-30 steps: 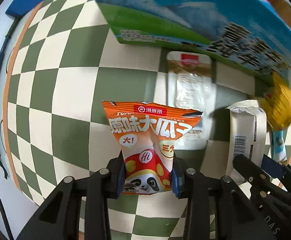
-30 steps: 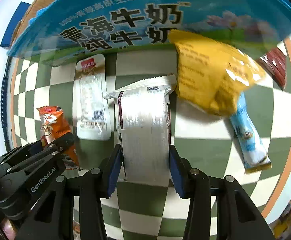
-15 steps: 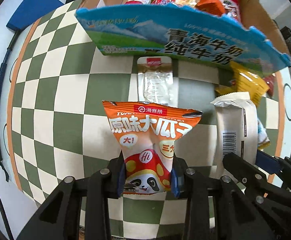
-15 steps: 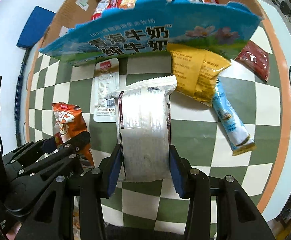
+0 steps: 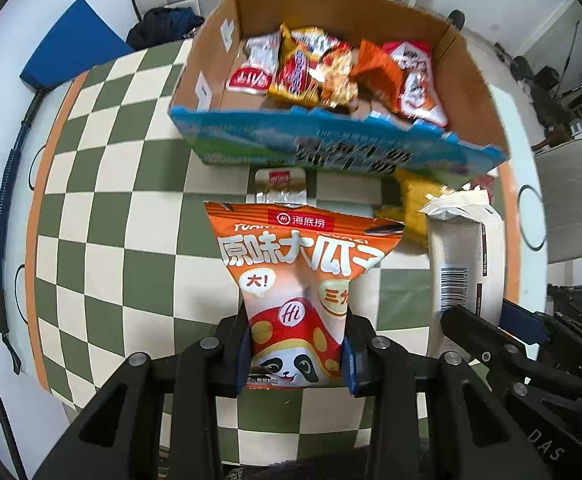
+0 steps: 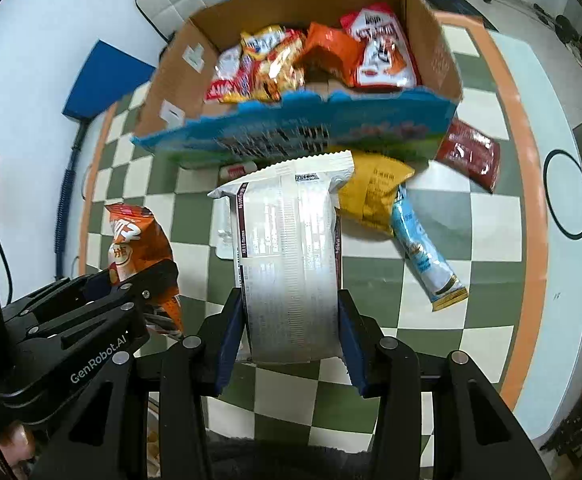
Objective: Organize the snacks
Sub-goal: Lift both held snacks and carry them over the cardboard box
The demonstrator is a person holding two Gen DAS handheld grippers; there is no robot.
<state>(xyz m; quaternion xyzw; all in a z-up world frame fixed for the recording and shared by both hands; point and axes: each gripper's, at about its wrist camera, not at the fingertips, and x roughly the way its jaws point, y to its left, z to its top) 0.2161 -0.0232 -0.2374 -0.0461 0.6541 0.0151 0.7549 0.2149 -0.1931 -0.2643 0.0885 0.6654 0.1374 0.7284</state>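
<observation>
Left gripper [image 5: 297, 354] jaws clamp an orange sunflower-seed bag [image 5: 299, 276], held above the checkered desk [image 5: 103, 240]. Right gripper [image 6: 291, 340] jaws grip a white wrapped snack pack [image 6: 287, 256], also off the desk. Beyond lie a yellow packet [image 6: 375, 192], blue stick pack [image 6: 423, 252], dark red sachet [image 6: 471, 152]. Farthest, cardboard box [image 5: 207, 76] holding snack bags [image 5: 339, 72].

Between the left tool's [image 5: 297, 354] matt black plastic arms sits a glossy orange foil packet [image 5: 299, 280]. The right tool [image 6: 287, 344] pinches a shiny white film pack [image 6: 287, 260]. Beyond both, a brown cardboard box [image 5: 467, 92], printed glossy front.
</observation>
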